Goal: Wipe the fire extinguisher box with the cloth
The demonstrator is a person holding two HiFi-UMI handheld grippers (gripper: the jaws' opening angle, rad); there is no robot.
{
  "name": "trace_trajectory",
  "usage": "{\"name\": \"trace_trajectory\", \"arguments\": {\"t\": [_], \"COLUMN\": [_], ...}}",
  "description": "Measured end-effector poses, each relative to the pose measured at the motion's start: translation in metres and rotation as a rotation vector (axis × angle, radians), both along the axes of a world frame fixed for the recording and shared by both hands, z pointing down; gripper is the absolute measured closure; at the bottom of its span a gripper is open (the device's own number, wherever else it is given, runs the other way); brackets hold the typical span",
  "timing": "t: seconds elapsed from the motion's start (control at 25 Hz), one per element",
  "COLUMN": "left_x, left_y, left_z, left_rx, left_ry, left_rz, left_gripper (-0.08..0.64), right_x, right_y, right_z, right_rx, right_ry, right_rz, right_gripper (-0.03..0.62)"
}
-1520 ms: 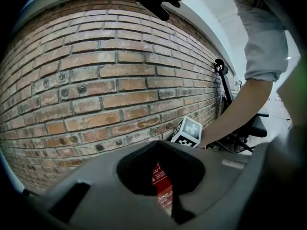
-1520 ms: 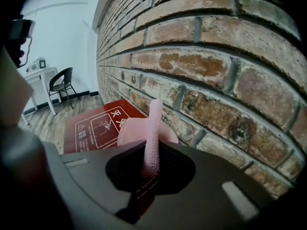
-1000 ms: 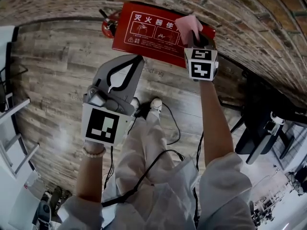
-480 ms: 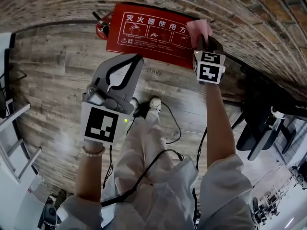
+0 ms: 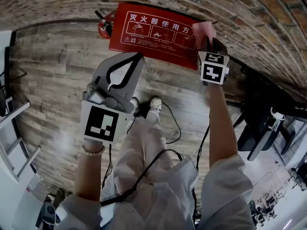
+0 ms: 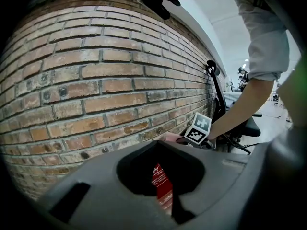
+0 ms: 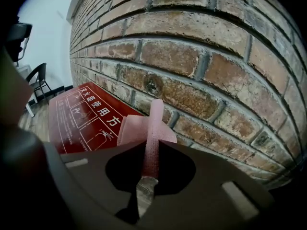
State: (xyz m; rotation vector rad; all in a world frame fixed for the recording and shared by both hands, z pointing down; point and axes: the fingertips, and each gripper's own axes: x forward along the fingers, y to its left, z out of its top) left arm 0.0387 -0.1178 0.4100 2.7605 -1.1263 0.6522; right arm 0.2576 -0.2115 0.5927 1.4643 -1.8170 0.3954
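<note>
Right gripper [image 5: 207,41] clamps the pink cloth [image 5: 203,29] onto the fire extinguisher box's [image 5: 153,35] right end, apparently for wiping; left gripper [image 5: 138,57] hangs closed and empty.

Left gripper [image 5: 137,59]: your jaws are closed together with nothing between them. It is held low before you, left forearm [image 5: 90,174] bent near your body.
Right gripper [image 5: 206,40]: your jaws are clamped on the pink cloth [image 7: 149,128], right arm [image 5: 218,123] stretched straight forward.
</note>
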Motion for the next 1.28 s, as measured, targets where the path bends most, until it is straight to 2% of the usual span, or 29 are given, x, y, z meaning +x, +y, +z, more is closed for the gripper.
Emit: {"name": "trace_trajectory", "arguments": {"t": [0.2,0.36,0.6,0.96,1.28], "left_x": [-0.016,-0.033,-0.062,-0.107,-0.13], "left_y": [0.003,0.004,0.007,0.018,0.028], "left_z": [-0.003,-0.006,-0.008,-0.004,-0.004], "left_rx": [0.001,0.001,0.008,-0.004,-0.003], "left_ry": [0.007,0.015,0.009,-0.002,-0.008], "left_rz": [-0.024,-0.06,-0.101,-0.172,-0.214], "left_gripper": [0.561,0.561,0.561,0.561,0.561], "right_x": [-0.01,-0.041,-0.116,-0.234,-0.319], "right_y": [0.003,0.004,0.008,0.011,0.023], "right_z": [-0.021,-0.048,-0.072,-0.08,-0.067], "right_rx": [0.042,0.094,0.136,0.144,0.113], "right_ry": [-0.001,-0.03,-0.106,-0.215,-0.239], "right_rz": [-0.016,-0.075,-0.2,-0.361,-0.516], "right_gripper": [0.572,0.572,0.572,0.572,0.572]}}
